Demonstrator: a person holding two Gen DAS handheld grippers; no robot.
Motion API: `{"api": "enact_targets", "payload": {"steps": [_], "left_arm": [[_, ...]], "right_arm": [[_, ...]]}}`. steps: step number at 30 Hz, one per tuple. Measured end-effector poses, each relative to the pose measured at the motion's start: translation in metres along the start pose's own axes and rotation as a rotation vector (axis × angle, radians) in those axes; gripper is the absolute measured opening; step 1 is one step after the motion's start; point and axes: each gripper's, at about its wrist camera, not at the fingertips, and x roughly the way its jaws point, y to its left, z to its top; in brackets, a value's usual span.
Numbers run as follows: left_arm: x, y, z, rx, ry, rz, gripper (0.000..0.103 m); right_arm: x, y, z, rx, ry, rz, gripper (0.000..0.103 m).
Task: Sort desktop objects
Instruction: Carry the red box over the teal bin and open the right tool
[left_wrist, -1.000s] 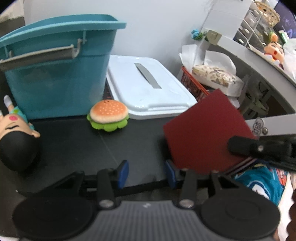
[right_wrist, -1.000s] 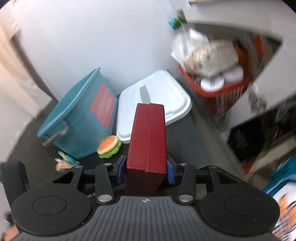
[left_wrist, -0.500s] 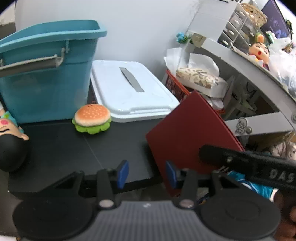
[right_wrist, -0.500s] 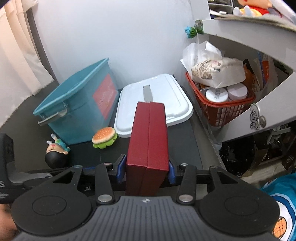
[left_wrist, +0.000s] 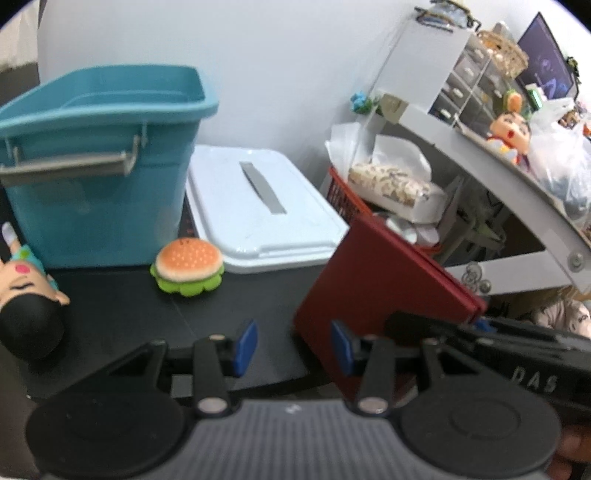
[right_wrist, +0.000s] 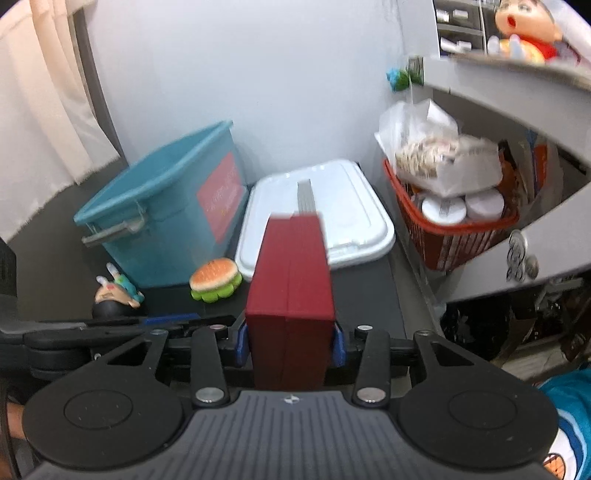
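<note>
My right gripper (right_wrist: 290, 341) is shut on a dark red box (right_wrist: 291, 284) and holds it above the black table; the box also shows in the left wrist view (left_wrist: 373, 291), tilted, to the right of my left gripper (left_wrist: 293, 347). My left gripper is open and empty, low over the table's front edge. A burger toy (left_wrist: 188, 271) lies in front of the open teal bin (left_wrist: 99, 158). A black-haired doll (left_wrist: 26, 299) lies at the left. The bin's white lid (left_wrist: 258, 206) lies flat beside the bin.
A red basket (right_wrist: 458, 229) with bags and jars stands right of the lid, under a grey shelf (left_wrist: 517, 192) with a figurine. The white wall is close behind the bin.
The right gripper has lifted the red box and carried it left, toward the bin side. The left gripper has drawn back and risen slightly; the toys have not moved.
</note>
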Motion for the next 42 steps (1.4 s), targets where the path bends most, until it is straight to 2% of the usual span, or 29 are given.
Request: {"api": "enact_targets", "payload": {"steps": [9,13,19,25,32,42], "left_arm": [[-0.024,0.001,0.009,-0.001,-0.071,0.000,0.048],[-0.032,0.004,0.011,-0.010,-0.090,-0.004,0.048],[-0.042,0.007,0.016,-0.007,-0.125,0.000,0.048],[-0.042,0.017,0.019,-0.023,-0.135,0.034,0.048],[-0.040,0.030,0.020,-0.045,-0.141,0.077,0.049],[-0.037,0.043,0.018,-0.059,-0.131,0.126,0.049]], "right_arm": [[-0.034,0.015,0.028,-0.094,-0.103,-0.001,0.044],[-0.046,0.023,0.050,-0.153,-0.150,-0.004,0.044],[-0.057,0.052,0.094,-0.325,-0.217,0.030,0.044],[-0.047,0.095,0.135,-0.511,-0.254,0.075,0.044],[-0.005,0.153,0.159,-0.689,-0.190,0.139,0.044],[0.049,0.192,0.153,-0.814,-0.097,0.142,0.044]]}}
